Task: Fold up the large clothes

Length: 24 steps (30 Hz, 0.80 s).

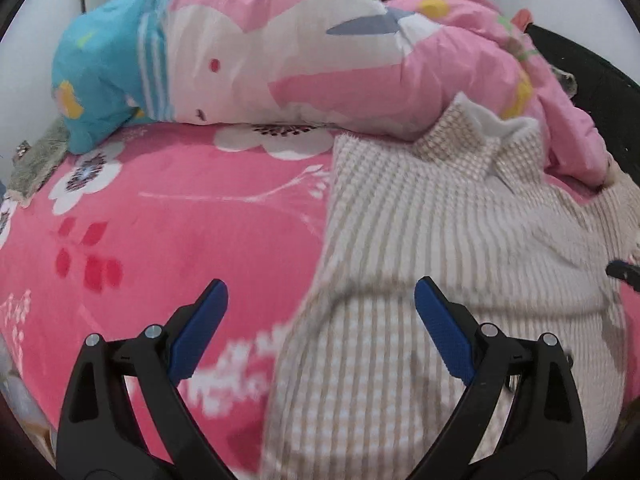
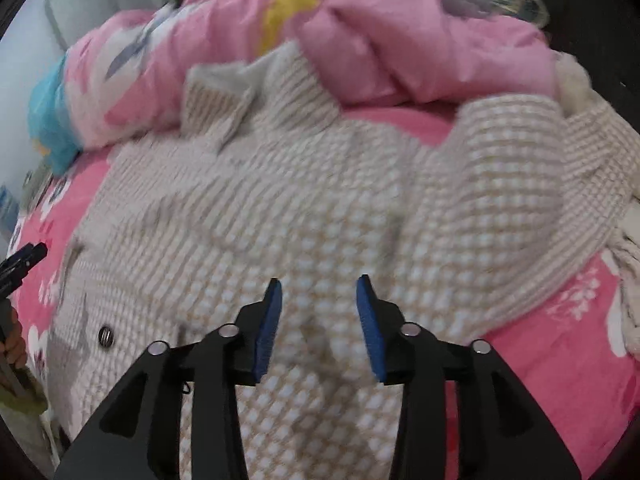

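Observation:
A beige-and-white checked knit cardigan (image 1: 440,220) lies spread on the pink flowered blanket (image 1: 180,232), collar toward the far side. My left gripper (image 1: 322,282) hovers over the cardigan's left edge, open wide, with nothing between its blue pads. In the right wrist view the cardigan (image 2: 320,180) fills the middle; one sleeve (image 2: 520,200) lies bent across its right side and a dark button (image 2: 105,336) shows low on the left. My right gripper (image 2: 319,280) is open just above the knit, pads not pressing on it. The left gripper's black tip (image 2: 24,258) shows at the left edge.
A bunched pink quilt (image 1: 300,52) with a blue end (image 1: 100,68) lies along the far side of the bed, its edge over the cardigan's collar. A dark frame (image 1: 592,64) stands at the back right. Pink blanket (image 2: 560,340) shows to the right of the cardigan.

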Tool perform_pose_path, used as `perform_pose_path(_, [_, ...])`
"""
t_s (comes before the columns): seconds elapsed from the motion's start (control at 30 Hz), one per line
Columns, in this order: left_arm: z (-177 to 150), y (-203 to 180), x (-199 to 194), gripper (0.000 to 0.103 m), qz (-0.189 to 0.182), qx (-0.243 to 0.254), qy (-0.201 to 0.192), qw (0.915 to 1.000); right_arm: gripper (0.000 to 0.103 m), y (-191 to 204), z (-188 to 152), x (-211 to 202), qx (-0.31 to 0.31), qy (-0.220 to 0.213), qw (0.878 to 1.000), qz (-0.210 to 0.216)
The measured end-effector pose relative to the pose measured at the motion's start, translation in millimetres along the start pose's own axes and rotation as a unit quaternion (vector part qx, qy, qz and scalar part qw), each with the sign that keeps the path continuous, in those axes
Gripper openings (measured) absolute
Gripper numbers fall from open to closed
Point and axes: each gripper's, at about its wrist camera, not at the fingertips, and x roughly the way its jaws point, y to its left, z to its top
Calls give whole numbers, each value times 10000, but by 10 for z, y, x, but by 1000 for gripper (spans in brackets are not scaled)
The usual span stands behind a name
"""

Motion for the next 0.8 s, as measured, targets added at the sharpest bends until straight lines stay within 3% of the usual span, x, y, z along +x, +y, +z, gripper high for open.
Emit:
perform_pose_path(0.13, [403,-145,455,91,406,187,119,9989,38,-168,-75,250,250,277,9992,167])
perform_pose_path(0.27, [687,-375,946,91,775,588,299,9948,16,-65,-188,205,-49,91,9999,-73])
perform_pose_path(0.33, [759,-430,1169,91,1162,717,370,9899,7,-22,-215,110,-144,22,9998,-123])
perform_pose_path(0.4, [790,-401,1299,91,1429,658,415,9867,6,-26,-191,-15,-260,-61,9995,-169])
perform_pose_path(0.6, [802,-137,1480,91,1306,21,628,9894,6,-184,-287,197,-85,278,9994,-178])
perform_pose_path(0.73, [841,-92,1396,91,1261,-82,565,9904,7,-176,-237,-29,3,87,9991,-425])
perform_pose_path(0.8, [862,-62,1188,91,1175,-102,263,9927,12,-107,-184,-234,-114,-192,9978,-619])
